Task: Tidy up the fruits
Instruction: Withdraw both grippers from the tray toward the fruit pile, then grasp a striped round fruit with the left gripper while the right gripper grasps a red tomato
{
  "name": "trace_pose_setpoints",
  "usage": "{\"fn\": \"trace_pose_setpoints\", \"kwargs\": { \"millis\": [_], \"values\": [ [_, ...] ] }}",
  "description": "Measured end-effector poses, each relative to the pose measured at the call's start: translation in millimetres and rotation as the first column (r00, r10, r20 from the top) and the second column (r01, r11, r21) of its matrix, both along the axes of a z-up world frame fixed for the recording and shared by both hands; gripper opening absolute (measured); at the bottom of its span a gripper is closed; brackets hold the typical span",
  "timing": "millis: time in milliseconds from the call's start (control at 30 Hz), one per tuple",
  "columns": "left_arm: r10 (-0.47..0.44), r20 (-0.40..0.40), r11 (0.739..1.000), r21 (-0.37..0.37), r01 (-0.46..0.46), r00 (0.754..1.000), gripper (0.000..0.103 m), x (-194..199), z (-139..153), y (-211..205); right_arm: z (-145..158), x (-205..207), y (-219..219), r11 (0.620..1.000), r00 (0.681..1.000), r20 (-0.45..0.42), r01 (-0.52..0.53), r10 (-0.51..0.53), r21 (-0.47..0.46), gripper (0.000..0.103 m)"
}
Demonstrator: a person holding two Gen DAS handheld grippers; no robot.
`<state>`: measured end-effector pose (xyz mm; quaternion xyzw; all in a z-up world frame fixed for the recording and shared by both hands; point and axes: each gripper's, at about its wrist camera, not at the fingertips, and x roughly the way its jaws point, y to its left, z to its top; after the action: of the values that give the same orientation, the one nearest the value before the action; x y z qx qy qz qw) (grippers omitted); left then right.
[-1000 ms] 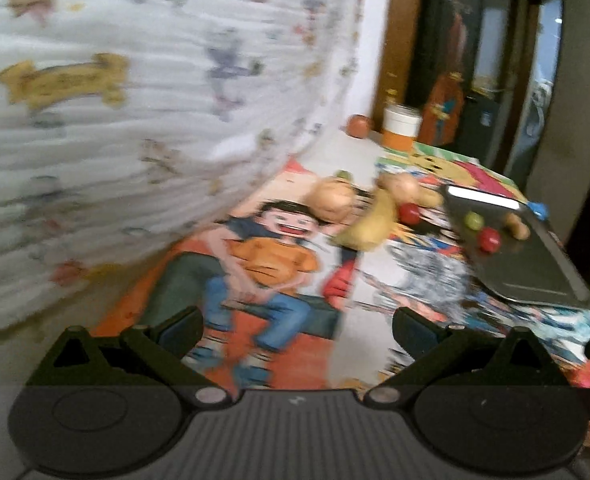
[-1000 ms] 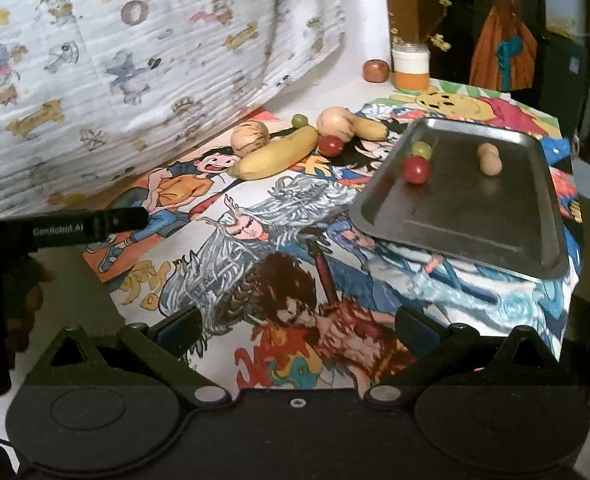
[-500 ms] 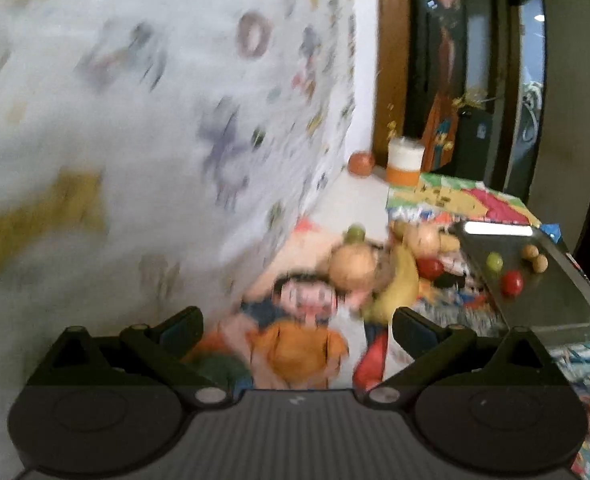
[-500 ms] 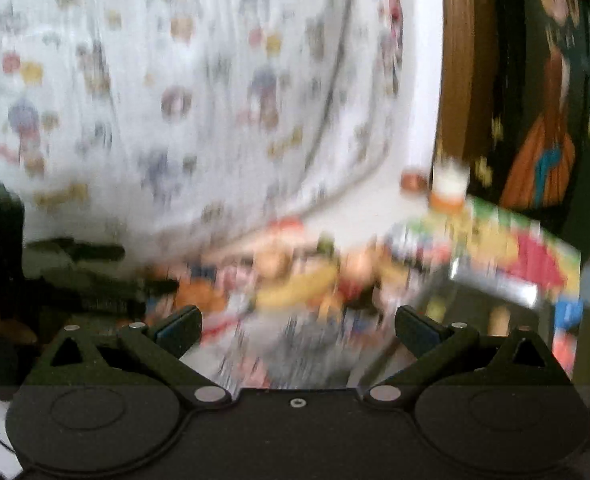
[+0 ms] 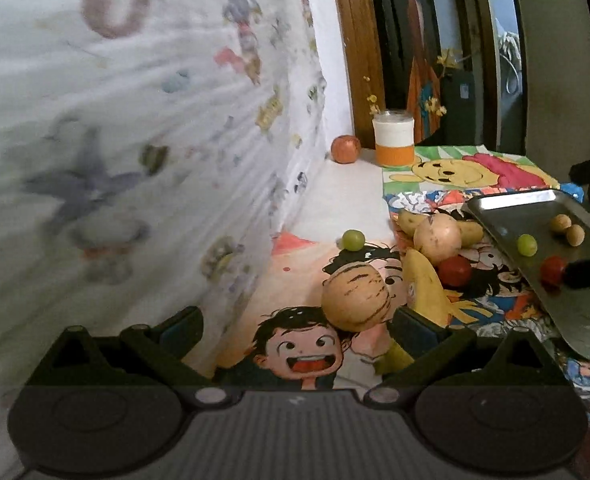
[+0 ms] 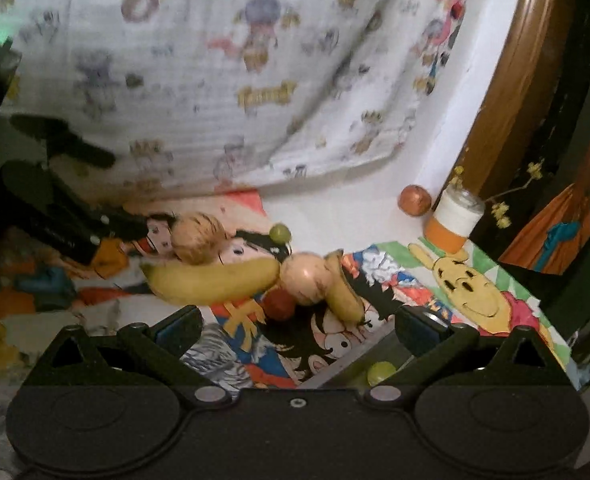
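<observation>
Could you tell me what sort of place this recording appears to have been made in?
Most likely a room in a home. A table covered with cartoon-print cloths carries loose fruit and a metal tray, a printed children's blanket hangs behind it, and a wooden door frame stands at the far end.

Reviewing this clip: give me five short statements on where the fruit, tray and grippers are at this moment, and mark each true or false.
1. The grey metal tray holds a green grape and a small red fruit. True.
2. The left gripper is shut on a banana. False: its fingers are open and hold nothing; the long yellow banana lies on the cartoon-print cloth.
3. A second green grape lies on the cloth, off the tray. True.
4. The orange-and-white cup stands on the tray. False: it stands by the far wall, beside a reddish round fruit.
5. The right gripper is open. True.
</observation>
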<state>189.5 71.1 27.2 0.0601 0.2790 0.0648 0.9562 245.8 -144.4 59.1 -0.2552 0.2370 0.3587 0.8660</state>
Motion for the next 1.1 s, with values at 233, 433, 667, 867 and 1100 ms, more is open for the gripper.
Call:
{"fn": "trace_pose_setpoints", "kwargs": {
  "millis": [233, 433, 667, 867, 1100],
  "values": [
    [-0.027, -0.049, 0.997, 0.072, 0.03, 0.998, 0.103, 30, -14, -8, -29, 36, 9, 1.0, 0.999, -0.048, -0.011, 0.01, -0.023, 0.101],
    [-0.07, -0.088, 0.99, 0.12, 0.08, 0.994, 0.103, 48, -20, -12, -40, 58, 17, 0.999, 0.995, -0.09, -0.039, 0.036, -0.029, 0.093],
    [-0.093, -0.123, 0.99, 0.09, 0.105, 0.988, 0.103, 65, -27, -12, -53, 71, 31, 0.998, 0.991, -0.123, -0.055, 0.049, -0.042, 0.091],
    [-0.103, -0.125, 0.992, 0.055, 0.11, 0.987, 0.1, 71, -27, -7, -60, 82, 33, 0.999, 0.988, -0.151, -0.043, 0.038, -0.032, 0.083],
    [-0.136, -0.149, 0.99, -0.057, 0.129, 0.979, 0.081, 75, -29, 0, -67, 95, 34, 0.999, 0.962, -0.271, -0.027, 0.038, 0.045, 0.071]
  ]
}}
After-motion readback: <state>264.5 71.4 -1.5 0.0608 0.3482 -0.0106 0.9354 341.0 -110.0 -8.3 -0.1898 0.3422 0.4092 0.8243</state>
